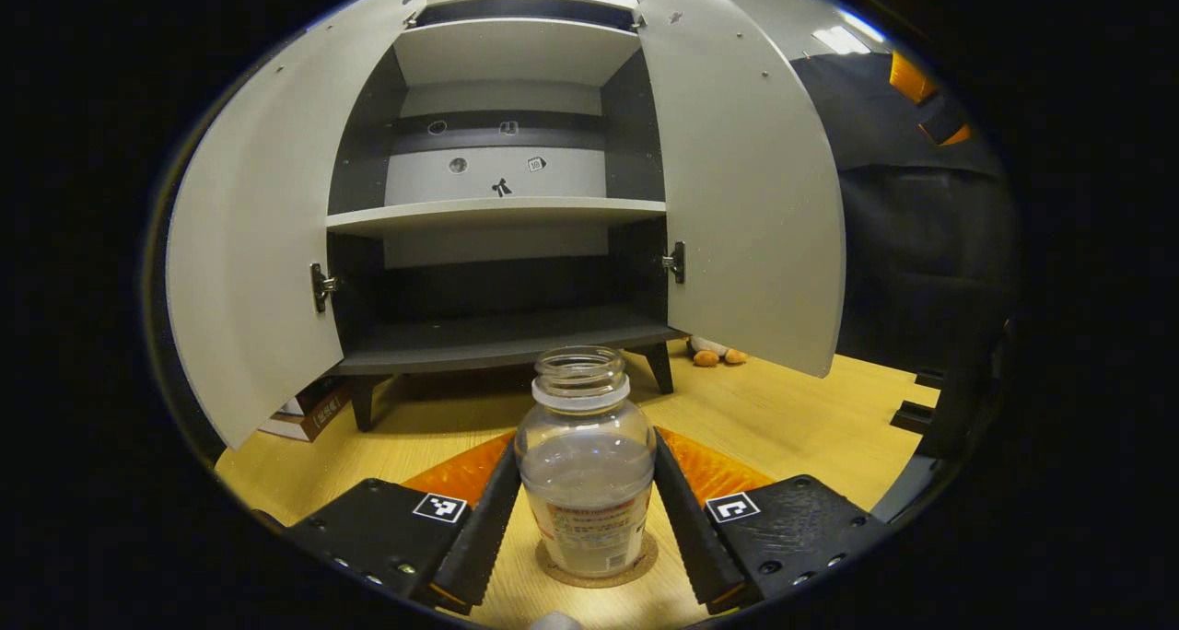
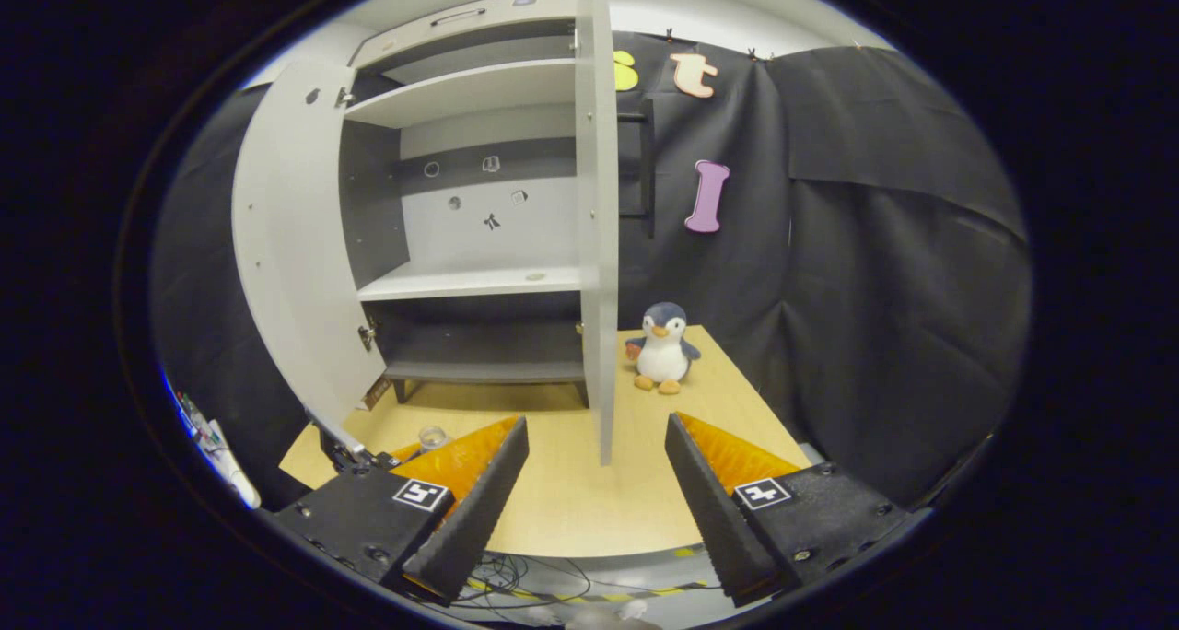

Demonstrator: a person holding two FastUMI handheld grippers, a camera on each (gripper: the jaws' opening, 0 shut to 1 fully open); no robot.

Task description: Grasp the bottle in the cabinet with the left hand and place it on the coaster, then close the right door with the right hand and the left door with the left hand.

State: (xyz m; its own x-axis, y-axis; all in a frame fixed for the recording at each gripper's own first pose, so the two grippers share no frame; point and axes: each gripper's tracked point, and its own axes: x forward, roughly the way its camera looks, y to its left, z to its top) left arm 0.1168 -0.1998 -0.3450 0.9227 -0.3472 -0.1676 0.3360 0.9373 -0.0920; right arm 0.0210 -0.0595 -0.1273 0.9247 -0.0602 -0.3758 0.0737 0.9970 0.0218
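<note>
A clear bottle (image 1: 586,464) without a cap, part full of pale liquid, stands upright on a round cork coaster (image 1: 553,570) on the wooden table. My left gripper (image 1: 585,441) is shut on the bottle, one finger against each side of its body. Behind it the grey cabinet (image 1: 497,211) stands with its left door (image 1: 249,262) and right door (image 1: 746,179) swung wide. In the right gripper view my right gripper (image 2: 597,423) is open and holds nothing, hovering over the table's near edge. It faces the edge of the right door (image 2: 597,225). The bottle (image 2: 431,438) peeks out at lower left.
A plush penguin (image 2: 663,346) sits on the table just right of the right door. Some books (image 1: 309,414) lie under the cabinet's left side. The cabinet's shelves (image 1: 497,214) are bare. Cables (image 2: 525,575) hang below the table's front edge.
</note>
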